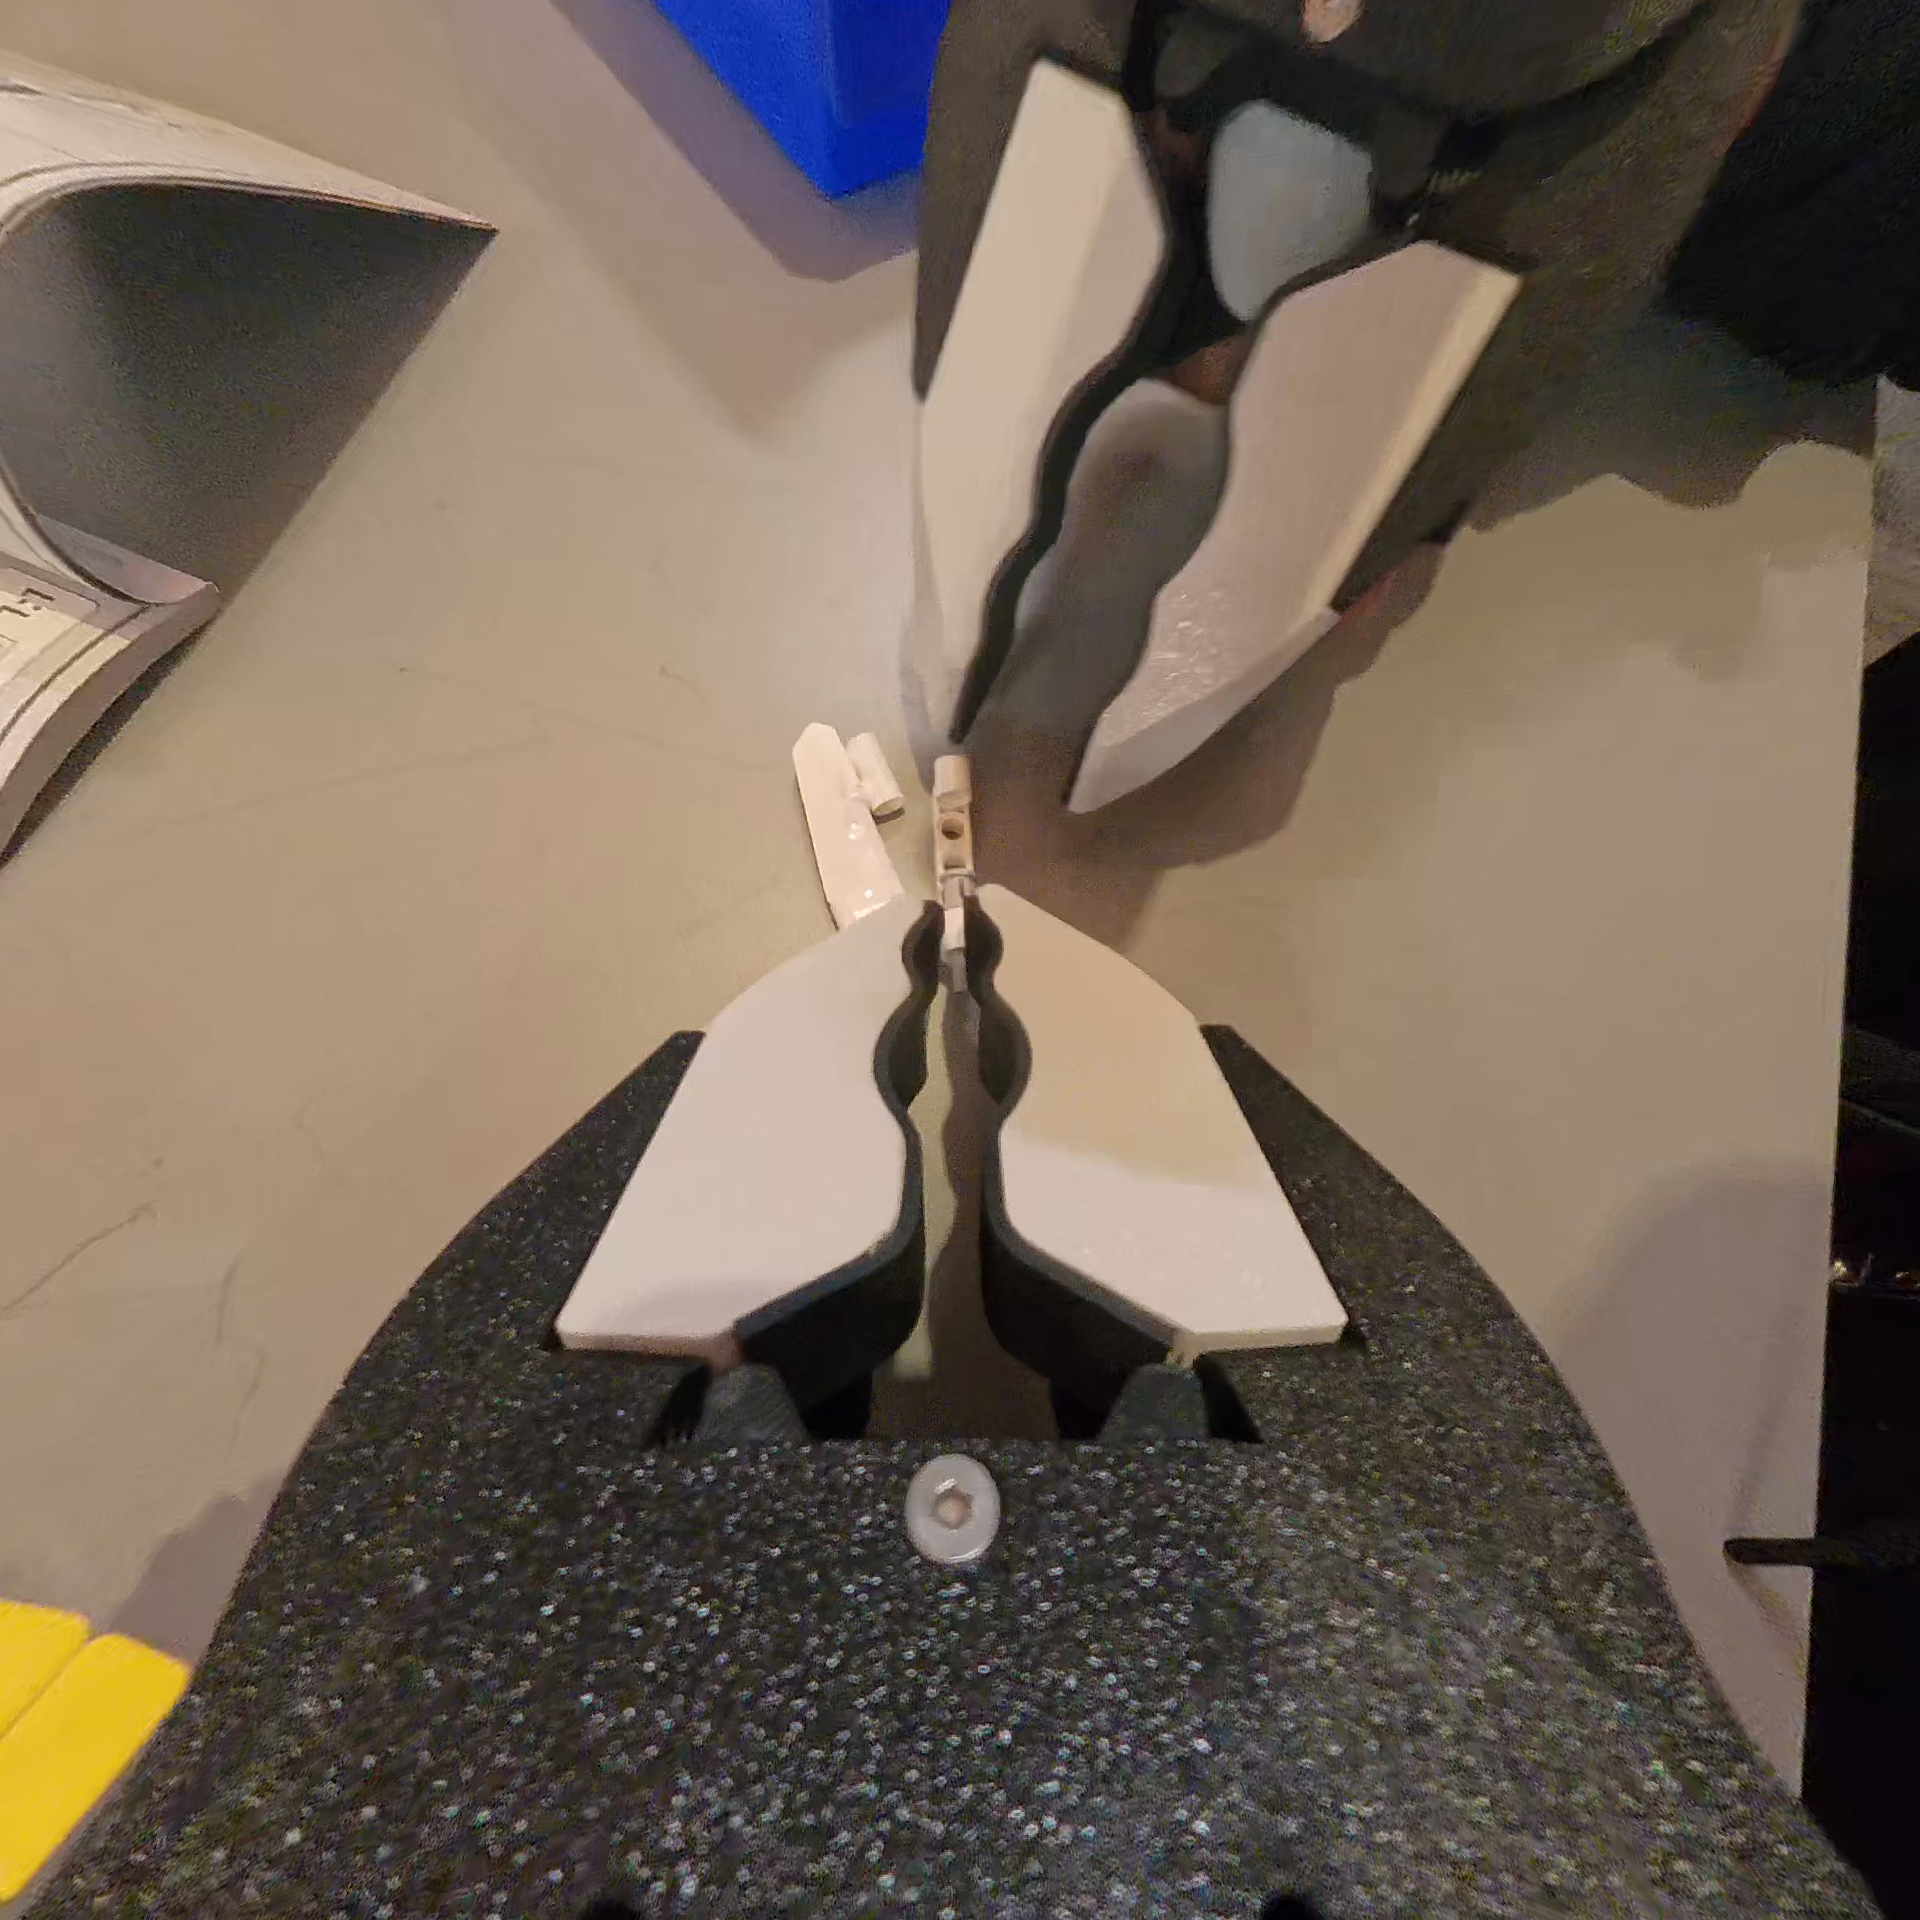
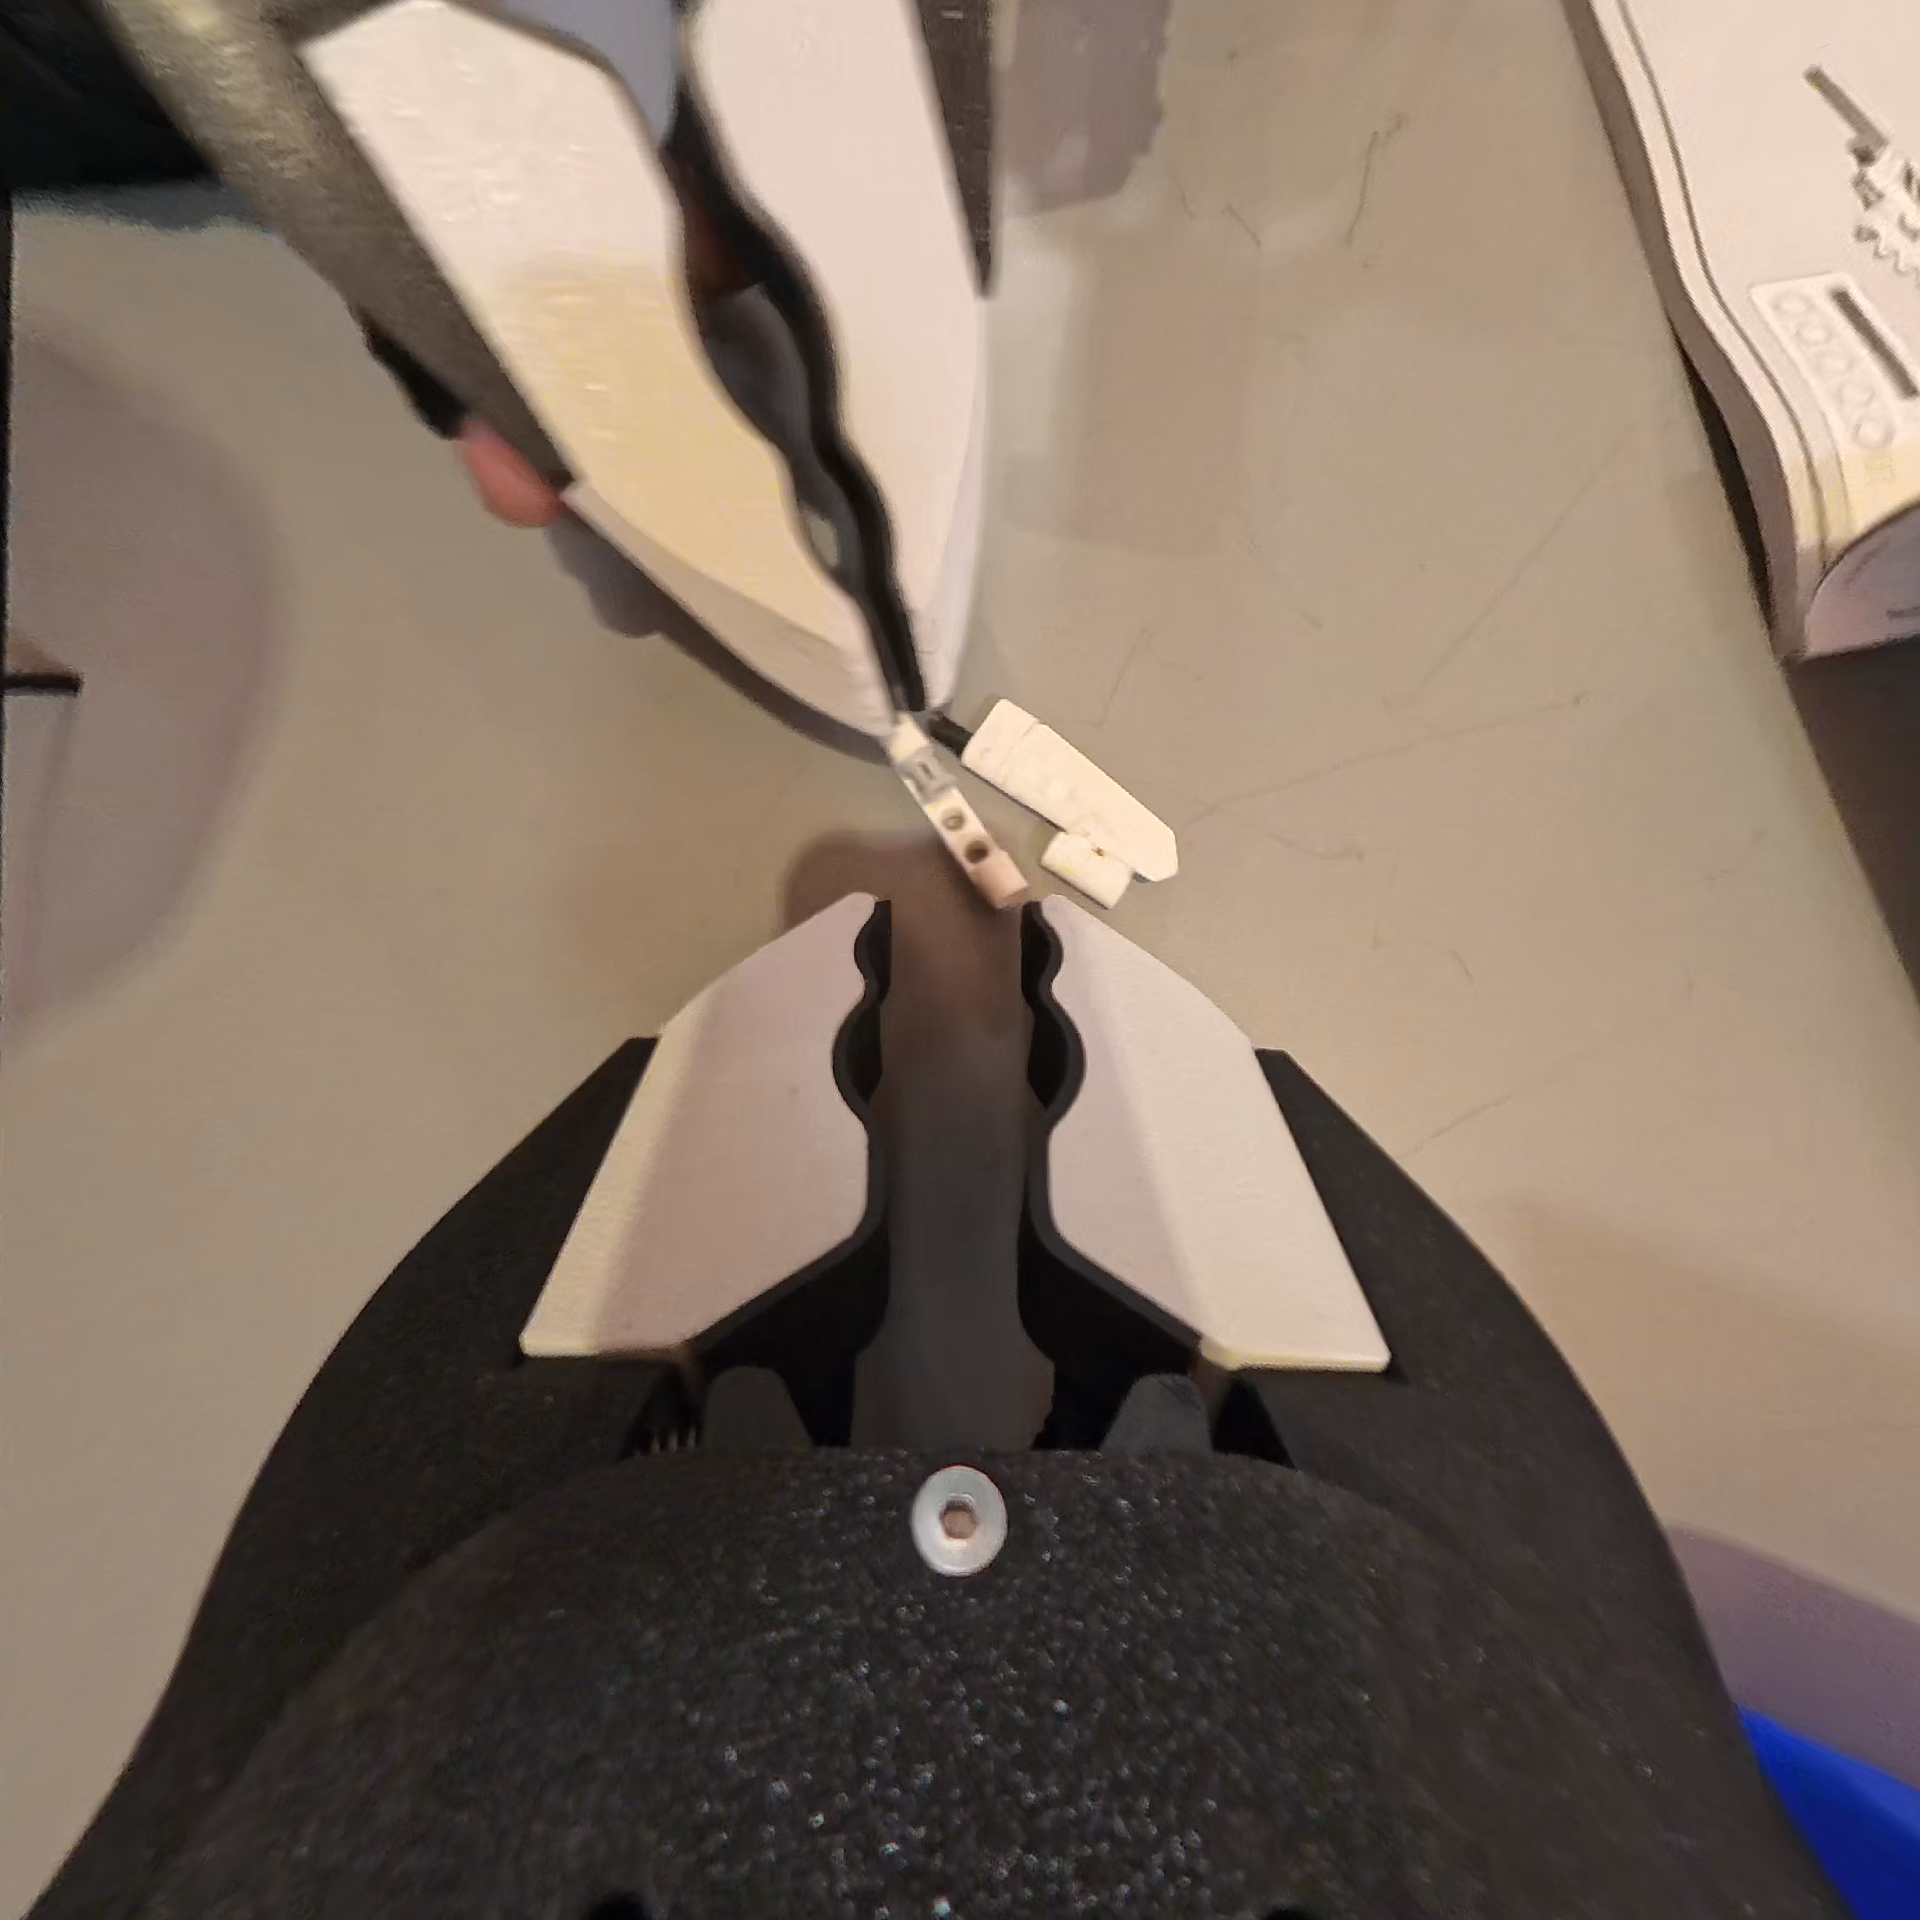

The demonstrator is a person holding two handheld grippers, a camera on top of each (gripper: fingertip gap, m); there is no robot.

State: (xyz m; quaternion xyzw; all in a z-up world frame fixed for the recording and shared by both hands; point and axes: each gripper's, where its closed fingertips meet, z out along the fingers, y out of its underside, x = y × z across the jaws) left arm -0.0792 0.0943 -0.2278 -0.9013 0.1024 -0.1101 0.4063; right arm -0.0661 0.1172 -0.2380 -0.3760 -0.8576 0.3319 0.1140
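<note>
While the left gripper (image 1: 954, 914) pinches one end of the small white holed bar (image 1: 952, 821) at frame centre, the right gripper (image 2: 956, 914) hangs spread, empty, at its free end. Best squared up first; white flat piece (image 2: 1070, 790) lies just beside.

I take this for a workbench in a hobby room or small workshop. The beige tabletop (image 1: 416, 831) is scuffed with fine scratches. An open printed booklet (image 1: 125, 343) with diagrams lies at ten o'clock, a blue bin (image 1: 821, 83) at twelve, and small white plastic building pieces (image 2: 1070, 790) lie loose at centre.
</note>
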